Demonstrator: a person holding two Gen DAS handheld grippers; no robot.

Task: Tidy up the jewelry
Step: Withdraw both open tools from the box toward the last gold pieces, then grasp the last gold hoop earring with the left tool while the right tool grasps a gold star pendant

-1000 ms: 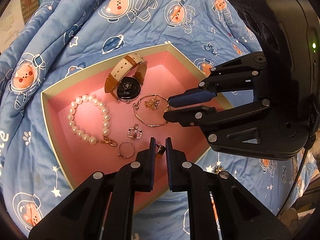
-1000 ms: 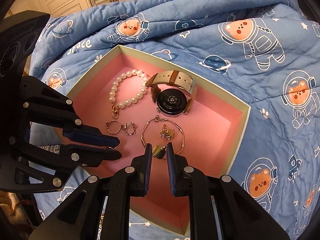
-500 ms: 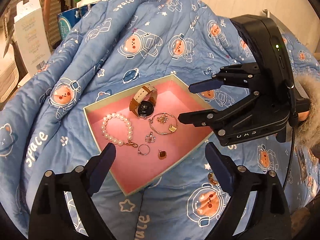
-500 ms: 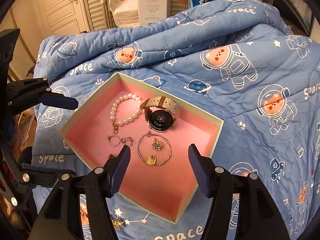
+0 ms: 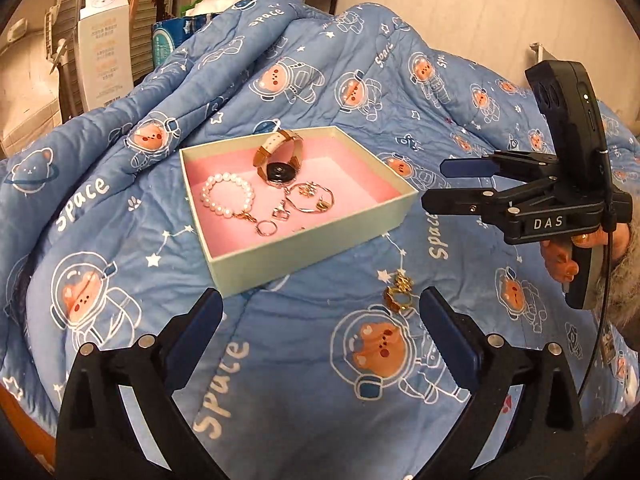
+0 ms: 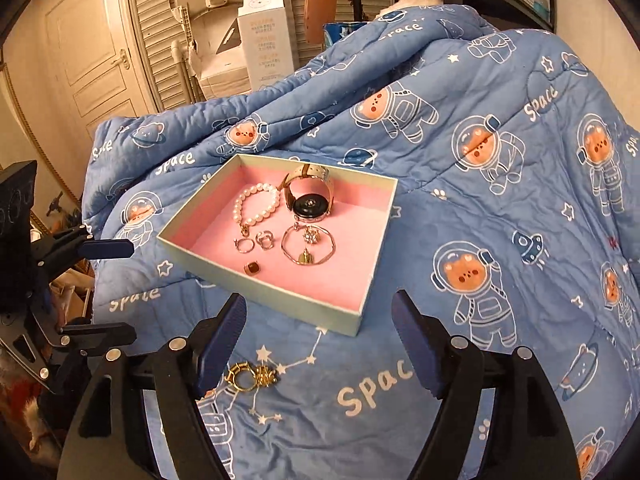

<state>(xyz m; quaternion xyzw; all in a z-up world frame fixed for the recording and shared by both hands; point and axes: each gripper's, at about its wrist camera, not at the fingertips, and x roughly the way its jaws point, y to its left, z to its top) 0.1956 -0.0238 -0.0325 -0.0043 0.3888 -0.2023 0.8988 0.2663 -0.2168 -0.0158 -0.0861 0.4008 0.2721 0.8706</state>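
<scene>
A pale green box with a pink lining [image 5: 312, 240] [image 6: 304, 300] sits on the blue quilt. Inside lie a pearl bracelet [image 5: 228, 198] [image 6: 256, 206], a watch [image 5: 280, 160] [image 6: 310, 196], a thin bangle [image 5: 316, 200] [image 6: 308, 246], small rings [image 5: 267, 227] [image 6: 245, 245] and a brown-stone piece [image 6: 252, 268]. A gold ornate ring [image 5: 398, 294] [image 6: 250, 376] lies on the quilt outside the box. My left gripper [image 5: 320, 328] is open and empty, back from the box. My right gripper [image 6: 320, 332] [image 5: 448, 186] is open and empty, near the box's front wall.
The blue astronaut-bear quilt [image 5: 280, 380] [image 6: 500, 200] rises in folds behind the box. A white carton [image 5: 104, 52] [image 6: 268, 36], shelving and a door [image 6: 100, 52] stand beyond it. The person's hand [image 5: 568, 256] holds the right gripper.
Both grippers were shut over small pieces inside the box, then opened and pulled back and up. The small pieces now lie in the box.
</scene>
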